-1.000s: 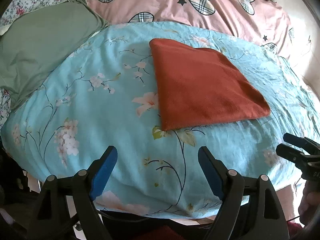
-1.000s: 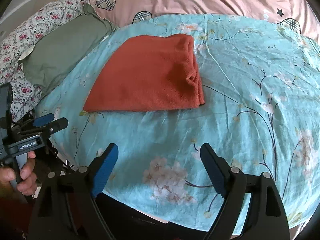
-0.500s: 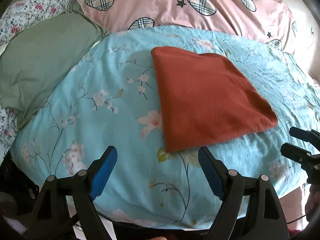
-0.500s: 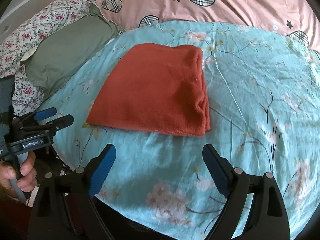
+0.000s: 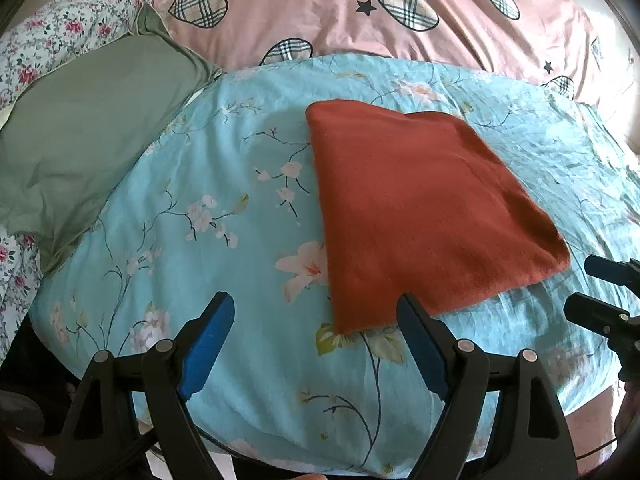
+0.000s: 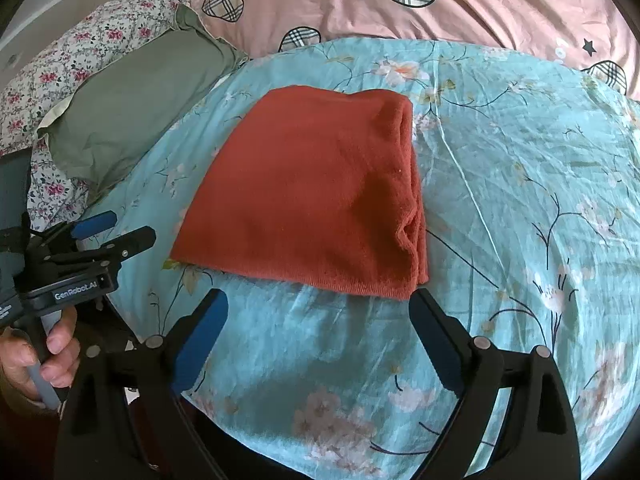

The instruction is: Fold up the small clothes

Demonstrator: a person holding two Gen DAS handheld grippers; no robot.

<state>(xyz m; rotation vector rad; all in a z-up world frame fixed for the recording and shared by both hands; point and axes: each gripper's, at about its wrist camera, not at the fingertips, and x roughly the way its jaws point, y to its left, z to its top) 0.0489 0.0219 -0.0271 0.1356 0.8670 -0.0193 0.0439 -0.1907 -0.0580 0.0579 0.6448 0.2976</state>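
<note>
The rust-red folded cloth (image 5: 420, 216) lies flat on the blue flowered quilt (image 5: 224, 184), near its front edge, with a green pillow (image 5: 88, 136) off to one side and a pink heart-print cover (image 5: 400, 16) behind. The left gripper (image 5: 316, 320) hangs above the near corner of the cloth, jaws wide apart, nothing between them. The right gripper (image 6: 320, 312) has just been spreading wider, empty too, held over the cloth's near edge

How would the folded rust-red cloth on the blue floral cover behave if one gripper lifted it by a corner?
The rust-red cloth looks soft and fuzzy, so it would probably droop. Its stacked layers at the right edge lie loose, so the fold would likely fall open. On the wrinkled floral cover, a push would probably bunch it rather than slide it.
</note>
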